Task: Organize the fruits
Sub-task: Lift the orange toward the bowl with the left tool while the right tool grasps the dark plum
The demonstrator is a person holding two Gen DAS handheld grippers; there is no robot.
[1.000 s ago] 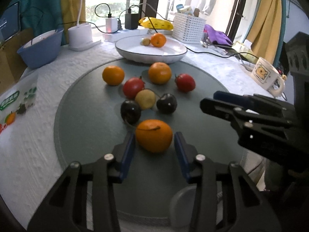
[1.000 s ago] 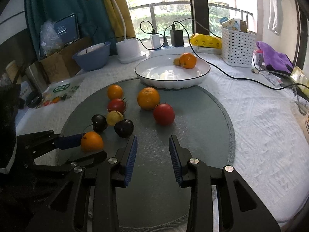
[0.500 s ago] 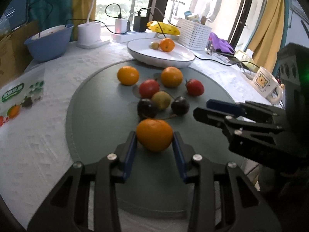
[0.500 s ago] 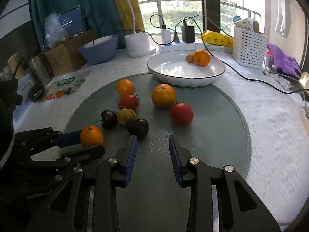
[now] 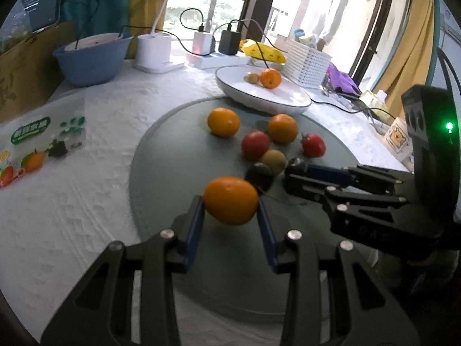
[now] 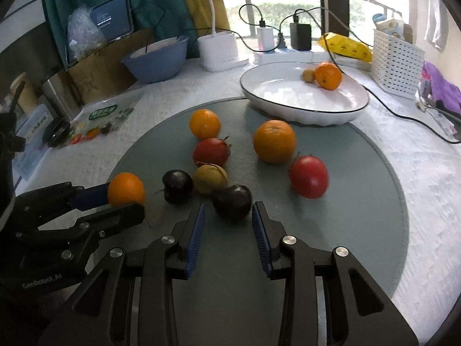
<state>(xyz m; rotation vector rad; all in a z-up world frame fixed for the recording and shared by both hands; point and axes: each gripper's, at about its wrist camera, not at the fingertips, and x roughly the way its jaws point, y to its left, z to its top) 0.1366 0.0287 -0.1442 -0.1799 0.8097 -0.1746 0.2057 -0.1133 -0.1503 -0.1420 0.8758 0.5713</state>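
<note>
Orange mandarin point(image 5: 231, 200) clamped in my left gripper point(image 5: 230, 216), lifted off grey mat point(image 5: 161, 155); right gripper point(image 6: 229, 225) apart, empty, near dark plum point(image 6: 232, 201). Next: carry to white plate point(image 5: 288, 102).

Around the grey-green round mat point(image 6: 360, 230), the tablecloth point(image 6: 432, 173) is white and textured. On the mat lie orange, red, dark purple and tan fruits. Behind the mat, the plate point(image 6: 288, 109) is white with a dark rim.
</note>
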